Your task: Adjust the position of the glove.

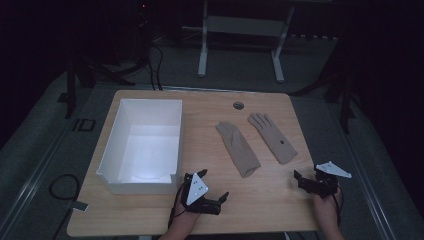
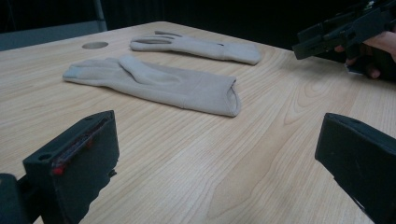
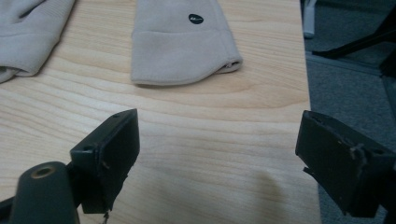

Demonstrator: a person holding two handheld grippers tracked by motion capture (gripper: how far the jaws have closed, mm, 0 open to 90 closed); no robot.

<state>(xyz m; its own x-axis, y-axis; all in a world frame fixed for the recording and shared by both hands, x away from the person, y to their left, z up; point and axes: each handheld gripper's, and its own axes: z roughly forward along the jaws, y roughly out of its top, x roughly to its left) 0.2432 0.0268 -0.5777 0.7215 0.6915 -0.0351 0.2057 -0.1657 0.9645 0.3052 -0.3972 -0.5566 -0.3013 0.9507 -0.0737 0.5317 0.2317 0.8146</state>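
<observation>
Two beige gloves lie flat on the wooden table (image 1: 260, 205). The left glove (image 1: 238, 148) (image 2: 159, 84) lies near the middle. The right glove (image 1: 273, 136) (image 3: 180, 42) carries a small black dot near its cuff. My left gripper (image 1: 214, 184) (image 2: 215, 126) hovers low near the front edge, short of the left glove's cuff, open and holding nothing. My right gripper (image 1: 306, 173) (image 3: 219, 121) is at the front right, just short of the right glove's cuff, jaws wide open over bare wood. In the left gripper view the right gripper (image 2: 336, 35) appears at the upper right.
An open white box (image 1: 140, 186) stands on the left half of the table, nothing visible inside. A round cable hole (image 1: 238, 105) sits near the far edge. The table's right edge (image 3: 306, 93) runs close to my right gripper, with grey floor beyond it.
</observation>
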